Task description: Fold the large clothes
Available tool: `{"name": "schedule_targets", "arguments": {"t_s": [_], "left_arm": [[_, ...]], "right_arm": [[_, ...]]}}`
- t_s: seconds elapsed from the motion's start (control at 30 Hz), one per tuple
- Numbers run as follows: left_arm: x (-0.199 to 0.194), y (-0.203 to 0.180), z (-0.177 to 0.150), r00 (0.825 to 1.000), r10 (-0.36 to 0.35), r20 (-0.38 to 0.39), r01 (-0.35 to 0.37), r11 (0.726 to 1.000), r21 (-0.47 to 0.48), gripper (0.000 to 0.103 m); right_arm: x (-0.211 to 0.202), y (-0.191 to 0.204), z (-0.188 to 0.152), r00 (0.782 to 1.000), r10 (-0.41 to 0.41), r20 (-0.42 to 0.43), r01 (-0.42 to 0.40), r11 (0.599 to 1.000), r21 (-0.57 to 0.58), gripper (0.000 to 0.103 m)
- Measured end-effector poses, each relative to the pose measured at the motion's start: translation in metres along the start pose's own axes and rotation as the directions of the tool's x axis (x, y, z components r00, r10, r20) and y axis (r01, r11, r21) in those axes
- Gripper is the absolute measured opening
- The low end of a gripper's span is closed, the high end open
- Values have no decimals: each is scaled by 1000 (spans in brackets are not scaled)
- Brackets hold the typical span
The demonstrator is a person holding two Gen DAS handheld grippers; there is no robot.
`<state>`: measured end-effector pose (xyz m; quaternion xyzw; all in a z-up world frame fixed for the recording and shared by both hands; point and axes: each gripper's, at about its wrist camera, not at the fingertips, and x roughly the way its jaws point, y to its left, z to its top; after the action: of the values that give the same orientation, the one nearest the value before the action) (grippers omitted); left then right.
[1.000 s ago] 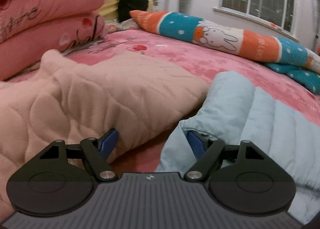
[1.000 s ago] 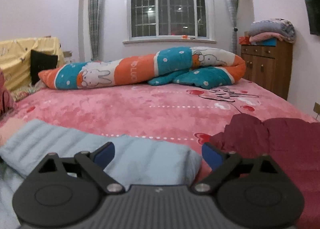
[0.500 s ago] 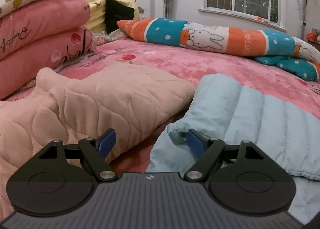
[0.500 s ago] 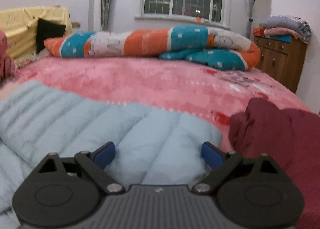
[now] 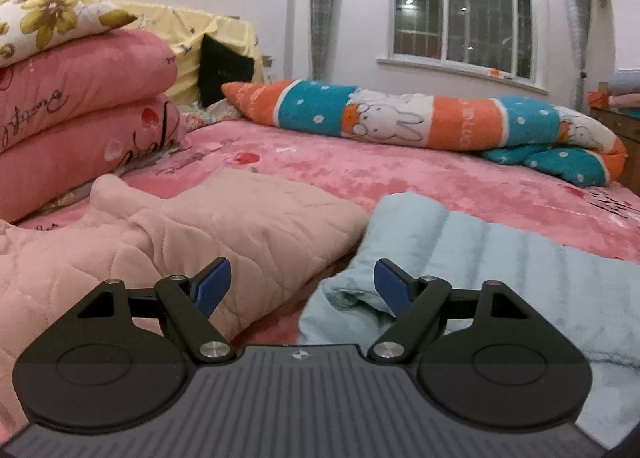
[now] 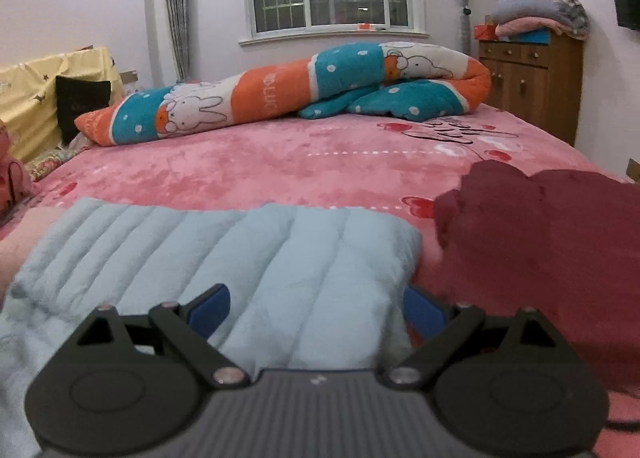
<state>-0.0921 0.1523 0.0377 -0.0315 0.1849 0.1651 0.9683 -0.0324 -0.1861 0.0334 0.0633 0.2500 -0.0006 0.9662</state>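
A light blue quilted garment [image 6: 248, 258] lies folded on the pink bed; it also shows in the left wrist view [image 5: 500, 258]. My left gripper [image 5: 302, 286] is open at the garment's left folded edge, its right fingertip [image 5: 390, 286] against the fabric roll, holding nothing. My right gripper [image 6: 316, 312] is open over the garment's right end, jaws spread around the fabric without closing on it.
A folded beige quilted garment [image 5: 180, 242] lies to the left, a dark red garment [image 6: 540, 242] to the right. Stacked pink pillows [image 5: 72, 105] stand at far left. A rolled rabbit-print blanket [image 6: 300, 85] lies across the back. A wooden cabinet [image 6: 532, 77] stands at back right.
Both grippers have tilted and lifted slightly, so more of the room shows. The right gripper has moved forward over the blue garment's right end. Both stay open.
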Motion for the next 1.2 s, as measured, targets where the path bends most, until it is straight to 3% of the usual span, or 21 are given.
{"name": "schedule_targets", "arguments": {"t_s": [0.33, 0.47, 0.83, 1.2], "left_arm": [[-53, -27, -17, 994, -105, -13, 106, 993, 42, 102], [-74, -40, -25, 988, -153, -32, 155, 985, 74, 103], [-117, -49, -45, 966, -236, -107, 249, 960, 128, 103], [-127, -31, -47, 970, -213, -120, 228, 965, 127, 103]], "right_arm": [[-67, -33, -22, 999, -29, -46, 32, 997, 76, 94], [-88, -41, -30, 998, -36, -58, 41, 996, 74, 101], [-120, -56, -47, 996, -43, -79, 48, 997, 64, 102], [-133, -56, -62, 988, -16, -155, 20, 999, 28, 102]]}}
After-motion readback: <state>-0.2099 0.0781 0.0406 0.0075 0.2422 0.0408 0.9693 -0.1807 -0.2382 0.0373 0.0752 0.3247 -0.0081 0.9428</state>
